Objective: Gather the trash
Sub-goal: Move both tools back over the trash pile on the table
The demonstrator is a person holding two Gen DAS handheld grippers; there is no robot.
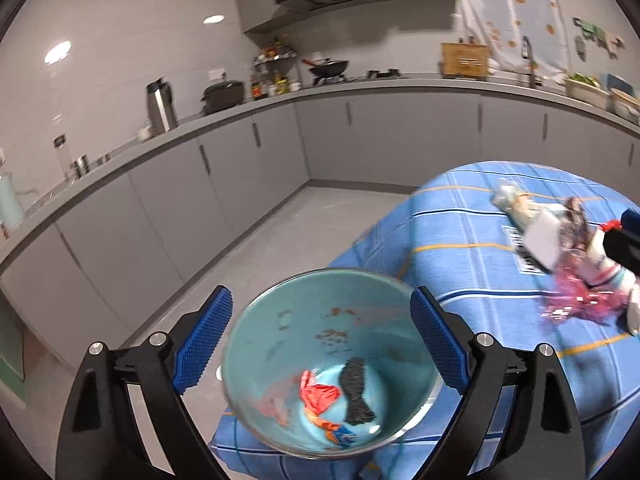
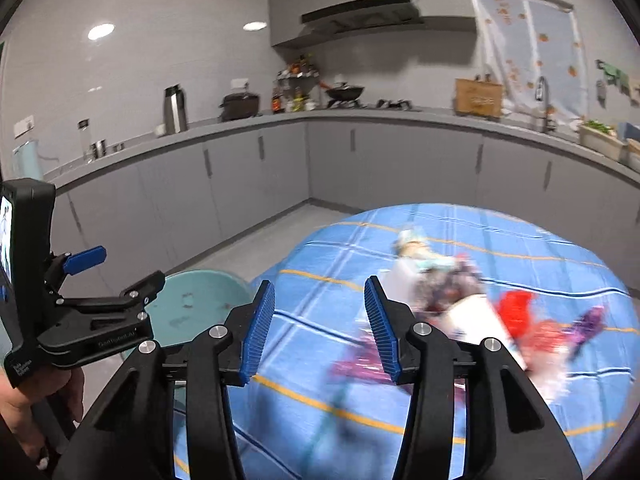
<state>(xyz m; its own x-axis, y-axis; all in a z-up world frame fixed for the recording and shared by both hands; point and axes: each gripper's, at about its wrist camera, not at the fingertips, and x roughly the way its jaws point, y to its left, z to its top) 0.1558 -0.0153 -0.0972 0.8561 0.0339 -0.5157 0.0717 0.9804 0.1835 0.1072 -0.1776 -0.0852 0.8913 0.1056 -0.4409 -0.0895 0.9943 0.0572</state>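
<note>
A teal bowl (image 1: 280, 340) sits on the near corner of a table under a blue checked cloth (image 1: 460, 220). It holds a red wrapper (image 1: 320, 396), a black scrap (image 1: 356, 392) and an orange-blue wrapper (image 1: 338, 434). My left gripper (image 1: 320, 296) is open, its blue pads standing either side of the bowl's rim. A blurred pile of wrappers and packets (image 1: 560, 240) lies farther right on the cloth. My right gripper (image 2: 319, 284) is open and empty over the cloth (image 2: 320, 360), just short of that pile (image 2: 460, 292). The bowl (image 2: 192, 300) shows to its left.
A grey L-shaped counter (image 1: 280, 100) with cabinets runs along the far walls, carrying a steel thermos (image 1: 160, 106), a black cooker (image 1: 224, 96) and a wok (image 1: 328, 68). Grey floor (image 1: 280, 232) lies between counter and table. A hand (image 2: 24, 408) holds the left tool.
</note>
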